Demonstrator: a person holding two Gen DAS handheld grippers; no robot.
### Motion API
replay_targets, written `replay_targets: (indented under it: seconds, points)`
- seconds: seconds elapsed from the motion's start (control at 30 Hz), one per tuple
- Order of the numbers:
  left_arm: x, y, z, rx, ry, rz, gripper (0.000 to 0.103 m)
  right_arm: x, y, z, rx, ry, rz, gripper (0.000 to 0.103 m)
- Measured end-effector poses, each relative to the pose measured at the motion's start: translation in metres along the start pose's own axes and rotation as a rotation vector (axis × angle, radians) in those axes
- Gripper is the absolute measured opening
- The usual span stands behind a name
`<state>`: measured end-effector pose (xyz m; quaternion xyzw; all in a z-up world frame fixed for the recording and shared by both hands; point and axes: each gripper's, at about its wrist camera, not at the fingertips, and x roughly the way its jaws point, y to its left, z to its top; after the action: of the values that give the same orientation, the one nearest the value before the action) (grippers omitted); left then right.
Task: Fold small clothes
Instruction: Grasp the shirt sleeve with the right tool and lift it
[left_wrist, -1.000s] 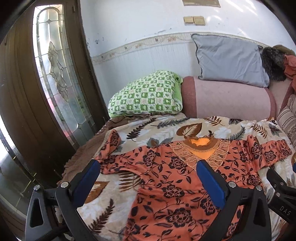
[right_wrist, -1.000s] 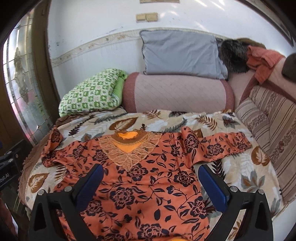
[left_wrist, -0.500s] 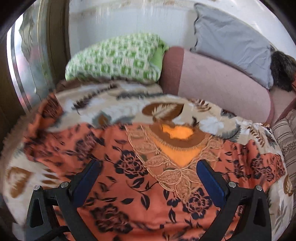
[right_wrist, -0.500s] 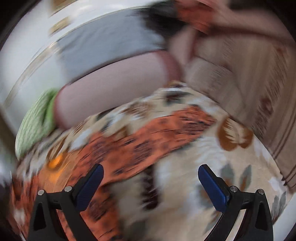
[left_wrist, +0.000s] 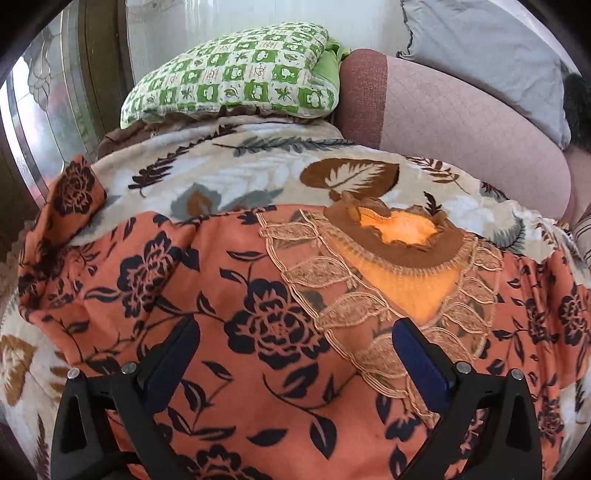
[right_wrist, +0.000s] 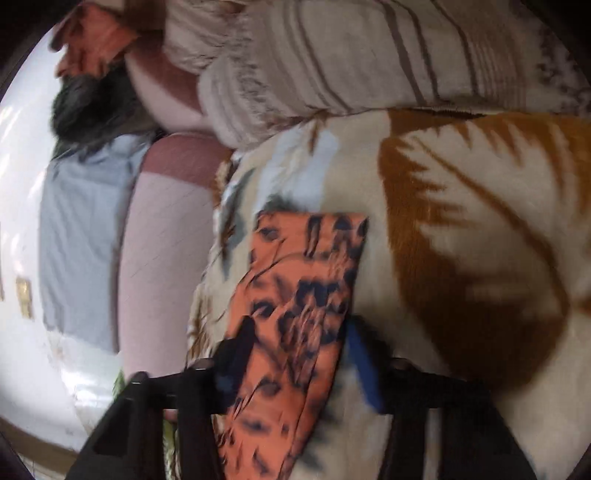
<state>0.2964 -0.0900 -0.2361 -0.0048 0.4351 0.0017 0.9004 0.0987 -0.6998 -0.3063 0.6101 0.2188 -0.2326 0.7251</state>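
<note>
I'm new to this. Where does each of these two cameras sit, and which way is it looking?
Left wrist view: sits on the left gripper, looking forward and down over the orange flowered top on the leaf-print blanket; both of its open fingers show.
Right wrist view: sits on the right gripper, rolled sideways, looking along the top's sleeve, which lies between its closing fingers.
Shared: the orange top, the blanket, the pink bolster and the grey pillow.

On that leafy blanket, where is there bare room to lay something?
A bare strip of blanket runs between the dress neckline and the green pillow. More lies beyond the sleeve, toward the striped cushion. The dress crowds the middle.
</note>
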Motion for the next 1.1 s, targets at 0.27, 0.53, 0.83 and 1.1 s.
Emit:
replay_targets:
  seconds: [0.27, 0.53, 0.83, 1.1]
  points:
    - [-0.005, 0.018, 0.016, -0.025, -0.018, 0.045, 0.103, -0.012, 0.037, -0.004, -0.074, -0.090, 0.054, 0.008]
    - [-0.039, 0.077, 0.036, -0.123, -0.108, 0.129, 0.103, -0.082, 0.202, -0.103, -0.355, 0.006, 0.349, 0.008]
    - [-0.037, 0.122, 0.035, -0.183, -0.052, 0.109, 0.103, -0.086, 0.264, -0.216, -0.499, 0.158, 0.294, 0.010]
    - [-0.021, 0.082, 0.030, -0.066, -0.036, 0.151, 0.103, -0.069, 0.091, -0.109, -0.234, 0.043, -0.038, 0.067]
